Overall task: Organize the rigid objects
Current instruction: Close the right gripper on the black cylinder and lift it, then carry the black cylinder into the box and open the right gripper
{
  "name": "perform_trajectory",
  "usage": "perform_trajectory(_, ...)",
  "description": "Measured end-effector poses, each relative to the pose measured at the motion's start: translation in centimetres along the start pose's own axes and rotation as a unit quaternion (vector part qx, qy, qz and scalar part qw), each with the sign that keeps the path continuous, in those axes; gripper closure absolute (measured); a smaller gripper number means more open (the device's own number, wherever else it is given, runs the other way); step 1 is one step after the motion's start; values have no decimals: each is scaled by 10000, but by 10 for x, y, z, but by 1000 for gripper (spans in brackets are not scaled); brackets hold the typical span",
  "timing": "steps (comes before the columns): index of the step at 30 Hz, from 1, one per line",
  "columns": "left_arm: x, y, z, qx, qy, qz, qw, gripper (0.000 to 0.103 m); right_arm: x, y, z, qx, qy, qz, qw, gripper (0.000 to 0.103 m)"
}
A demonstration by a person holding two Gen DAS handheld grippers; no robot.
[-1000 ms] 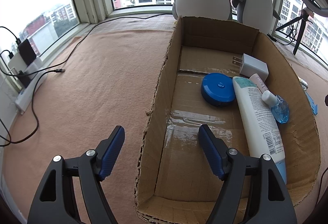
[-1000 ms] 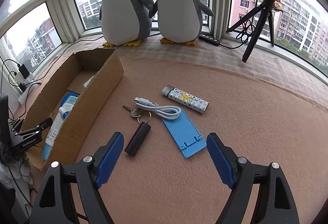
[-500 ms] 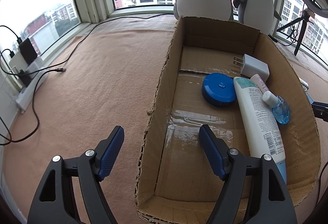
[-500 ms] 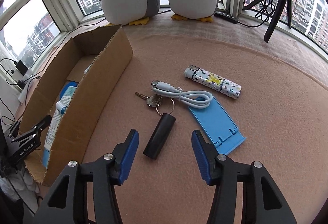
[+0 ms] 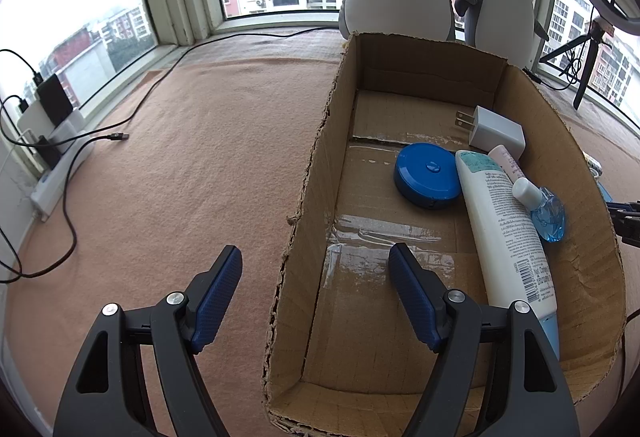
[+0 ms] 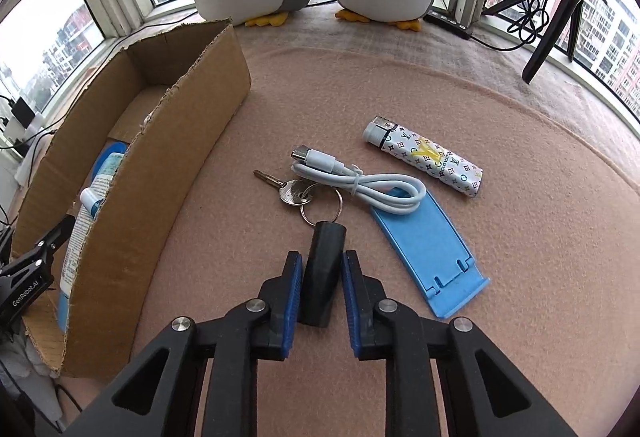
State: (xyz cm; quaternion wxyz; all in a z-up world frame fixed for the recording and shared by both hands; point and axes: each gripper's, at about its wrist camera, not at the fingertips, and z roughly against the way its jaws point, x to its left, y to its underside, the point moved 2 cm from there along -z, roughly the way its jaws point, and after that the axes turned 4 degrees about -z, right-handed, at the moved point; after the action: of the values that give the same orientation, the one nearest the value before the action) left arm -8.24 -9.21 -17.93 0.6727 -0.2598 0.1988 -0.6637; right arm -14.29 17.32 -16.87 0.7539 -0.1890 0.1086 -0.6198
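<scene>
Left wrist view: the left gripper [image 5: 314, 293] is held spread astride the cardboard box [image 5: 316, 173] wall; a charger [image 5: 494, 135], blue tin [image 5: 428, 181] and tube [image 5: 504, 229] are already stowed inside.

Right wrist view: the right gripper [image 6: 320, 279] is pinched on the black key fob [image 6: 323, 269]; a cable [image 6: 360, 183], lighter [image 6: 426, 157] and phone stand [image 6: 432, 249] remain on the felt beside the box.

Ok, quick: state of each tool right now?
Left tool: open, empty, over the cardboard box wall.
Right tool: closed on the black key fob.
</scene>
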Motion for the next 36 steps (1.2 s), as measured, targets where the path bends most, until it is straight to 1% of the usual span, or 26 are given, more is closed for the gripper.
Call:
perform_trajectory(10, -1, 0, 0, 2, -1, -2, 10000, 27, -6, 8, 14, -67, -206, -135, 9997, 88)
perform_trajectory(16, 0, 0, 0, -1, 1, -3, 10000, 27, 1, 0, 38, -353, -381, -184, 9985, 88)
perform_trajectory(21, 0, 0, 0, -3, -1, -2, 10000, 27, 21, -17, 57, -674, -627, -137, 9957, 88)
perform_trajectory(24, 0, 0, 0, -3, 0, -1, 10000, 27, 36, -27, 62, -782, -737, -55, 9942, 88)
perform_trajectory(31, -1, -1, 0, -8, 12, 1, 10000, 27, 76, -43, 60, -878, -985, 236, 9910, 88)
perform_trajectory(36, 0, -1, 0, -11, 13, 2, 10000, 27, 101, -48, 54, -877, -1073, 490, 9891, 88)
